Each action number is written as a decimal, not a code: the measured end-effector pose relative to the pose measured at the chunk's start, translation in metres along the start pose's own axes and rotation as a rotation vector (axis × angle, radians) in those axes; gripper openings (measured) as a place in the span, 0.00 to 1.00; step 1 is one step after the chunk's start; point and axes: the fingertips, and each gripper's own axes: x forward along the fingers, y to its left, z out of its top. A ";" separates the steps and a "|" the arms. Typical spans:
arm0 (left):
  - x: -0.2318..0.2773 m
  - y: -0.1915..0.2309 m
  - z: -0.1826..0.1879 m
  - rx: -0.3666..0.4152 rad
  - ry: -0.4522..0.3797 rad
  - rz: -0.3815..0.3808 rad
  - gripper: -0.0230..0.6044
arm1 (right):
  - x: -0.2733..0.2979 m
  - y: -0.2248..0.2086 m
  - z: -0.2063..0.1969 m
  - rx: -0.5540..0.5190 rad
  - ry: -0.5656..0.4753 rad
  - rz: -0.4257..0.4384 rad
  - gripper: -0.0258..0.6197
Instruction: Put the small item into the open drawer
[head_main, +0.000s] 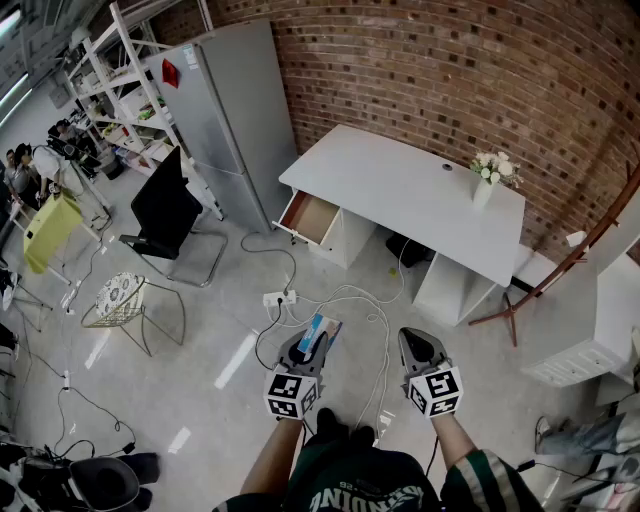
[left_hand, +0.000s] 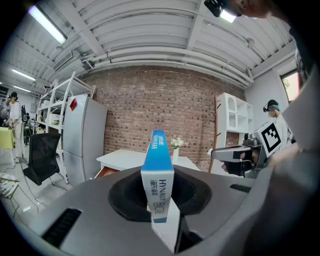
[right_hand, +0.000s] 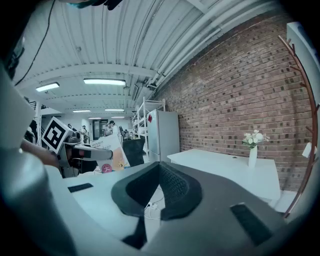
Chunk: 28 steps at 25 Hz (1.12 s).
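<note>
My left gripper (head_main: 312, 345) is shut on a small blue-and-white box (head_main: 319, 331), held upright on its edge between the pads (left_hand: 159, 176). The white desk (head_main: 400, 190) stands ahead against the brick wall, and its wooden drawer (head_main: 308, 218) hangs open at the desk's left end. In the left gripper view the drawer (left_hand: 102, 172) shows low and to the left of the box. My right gripper (head_main: 417, 347) is level beside the left one, its jaws (right_hand: 159, 170) closed together with nothing between them. Both grippers are well short of the desk, over the floor.
A grey fridge (head_main: 235, 110) stands left of the desk, with a black chair (head_main: 165, 210) and a wire stool (head_main: 120, 295) further left. A power strip and cables (head_main: 278, 298) lie on the floor between me and the drawer. A flower vase (head_main: 490, 175) is on the desk; a coat stand (head_main: 560, 270) is right.
</note>
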 end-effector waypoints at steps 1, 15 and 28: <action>0.000 0.000 0.000 0.000 -0.001 0.000 0.18 | -0.001 0.000 0.002 -0.002 -0.011 0.001 0.08; -0.008 0.002 0.002 0.000 -0.005 0.004 0.18 | 0.000 0.014 0.008 -0.077 -0.049 -0.009 0.08; -0.012 0.001 0.006 0.002 -0.009 -0.001 0.18 | -0.002 0.019 0.013 -0.058 -0.048 0.003 0.08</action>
